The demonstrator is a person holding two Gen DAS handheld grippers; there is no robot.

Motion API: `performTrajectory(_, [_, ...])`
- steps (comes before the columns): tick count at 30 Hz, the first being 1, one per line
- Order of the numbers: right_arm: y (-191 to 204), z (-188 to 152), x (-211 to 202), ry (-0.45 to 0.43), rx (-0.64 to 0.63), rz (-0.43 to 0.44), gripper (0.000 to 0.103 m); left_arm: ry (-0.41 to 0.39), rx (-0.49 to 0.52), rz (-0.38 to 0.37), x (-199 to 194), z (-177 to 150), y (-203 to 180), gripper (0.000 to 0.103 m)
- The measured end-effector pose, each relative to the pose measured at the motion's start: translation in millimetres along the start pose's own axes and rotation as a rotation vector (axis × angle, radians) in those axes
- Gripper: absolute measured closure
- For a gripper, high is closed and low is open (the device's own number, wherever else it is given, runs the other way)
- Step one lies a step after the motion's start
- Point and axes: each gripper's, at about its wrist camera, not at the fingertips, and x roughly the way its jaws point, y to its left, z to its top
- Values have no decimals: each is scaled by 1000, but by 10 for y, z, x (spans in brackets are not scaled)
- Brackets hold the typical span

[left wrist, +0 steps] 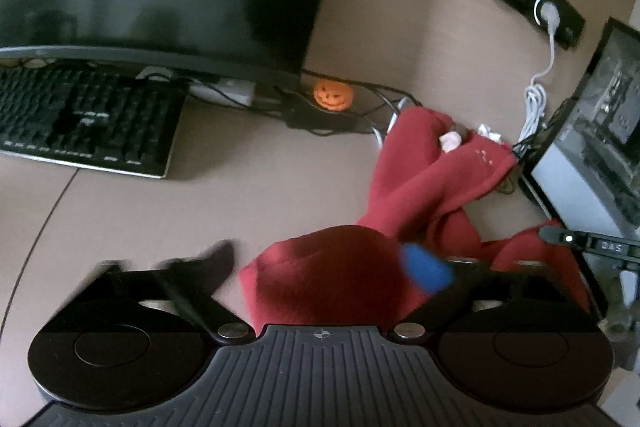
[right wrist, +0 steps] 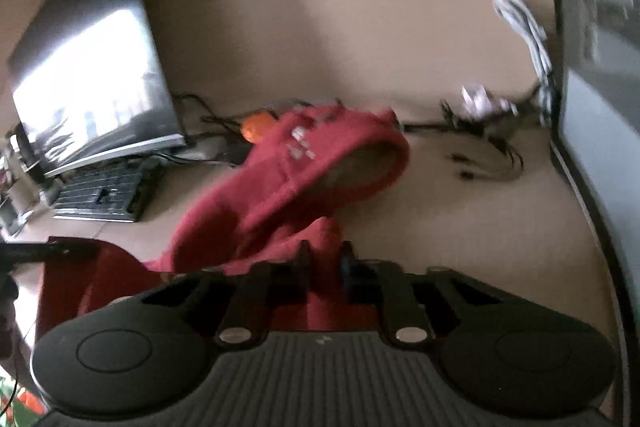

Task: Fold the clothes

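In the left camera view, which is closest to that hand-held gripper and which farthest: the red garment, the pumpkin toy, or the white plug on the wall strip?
1. Red garment, right at the left hand-held gripper.
2. Pumpkin toy, mid-desk beside the monitor.
3. White plug, far upper right on the wall strip.

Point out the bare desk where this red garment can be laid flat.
Bare desk lies between the keyboard and the red garment, and more between the garment and the right-hand monitor. The back edge is crowded: cables, a pumpkin toy, a white cord.
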Motion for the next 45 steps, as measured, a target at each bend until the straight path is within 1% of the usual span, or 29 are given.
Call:
performTrajectory(1, [35,33,-111,-15,-21,8,92,-7,-3,-5,-25,8,-13,81])
performTrajectory(3, [65,67,-308,-41,-78,-14,92,-21,-10,-14,-75,24,-38,87])
performTrajectory(4, [46,61,-327,-44,-93,-30,92,-62,15,-9,-218,34,-84,87])
performTrajectory(6, [-13,34,-235,-33,-98,-43,91,-126,87,64,-410,12,-155,87])
performTrajectory(7, [-31,13,-135,-20,-99,-55,91,-135,114,98,-424,-8,-160,85])
performTrajectory(8, [-46,-16,-29,-7,-103,-73,91,-128,129,121,-376,-31,-143,84])
performTrajectory(9, [-56,-62,92,9,-112,-98,91,-103,126,135,-277,-55,-102,80])
performTrajectory(10, [-81,-104,211,31,-113,-117,87,-83,113,153,-168,-85,-55,75])
performTrajectory(11, [-122,-143,324,54,-104,-135,83,-63,100,171,-58,-115,-7,74])
performTrajectory(13, [-192,-187,461,87,-85,-168,67,-34,61,193,75,-161,110,52])
performTrajectory(14, [-204,-180,432,79,-78,-178,64,-26,30,199,92,-171,177,48])
performTrajectory(15, [-197,-156,348,59,-77,-185,60,-18,-1,206,108,-182,243,38])
performTrajectory(16, [-168,-128,244,31,-83,-196,52,-9,-32,212,125,-192,310,32])
performTrajectory(18, [-64,-62,12,-48,-113,-237,46,-46,-100,176,-100,-150,337,30])
performTrajectory(19, [-6,-30,-97,-86,-128,-252,45,-80,-100,153,-236,-124,296,24])
performTrajectory(20, [58,-2,-170,-110,-139,-249,44,-115,-95,130,-375,-98,247,20])
performTrajectory(21, [107,18,-199,-115,-137,-223,41,-152,-74,101,-488,-80,170,10])
performTrajectory(23, [197,8,-166,-90,-109,-123,37,-159,-35,21,-455,-87,22,9])
performTrajectory(25, [268,-84,-2,-46,-75,-15,28,-161,3,-60,-404,-96,-125,8])
performTrajectory(26, [285,-153,133,-10,-53,26,26,-141,12,-67,-307,-148,-183,8])
performTrajectory(27, [285,-234,284,32,-30,42,22,-103,16,-53,-127,-235,-228,8])
performTrajectory(28, [278,-324,430,75,-18,37,18,-66,17,-29,36,-320,-250,8])
performTrajectory(29, [287,-412,539,97,-24,28,17,-45,27,15,167,-407,-245,8])
performTrajectory(31, [376,-563,578,61,-111,0,7,-9,50,108,420,-581,-229,7])
performTrajectory(32, [428,-591,562,62,-141,-5,7,4,58,120,491,-652,-203,6])
performTrajectory(33, [465,-604,543,63,-156,-16,7,16,65,126,554,-720,-175,3])
performTrajectory(36, [453,-650,504,47,-154,-6,5,15,12,102,554,-748,-57,2])
performTrajectory(39, [401,-654,482,32,-120,12,5,9,18,102,576,-780,-44,1])
performTrajectory(45, [453,-701,516,31,-118,-23,4,-3,33,100,563,-783,-59,1])
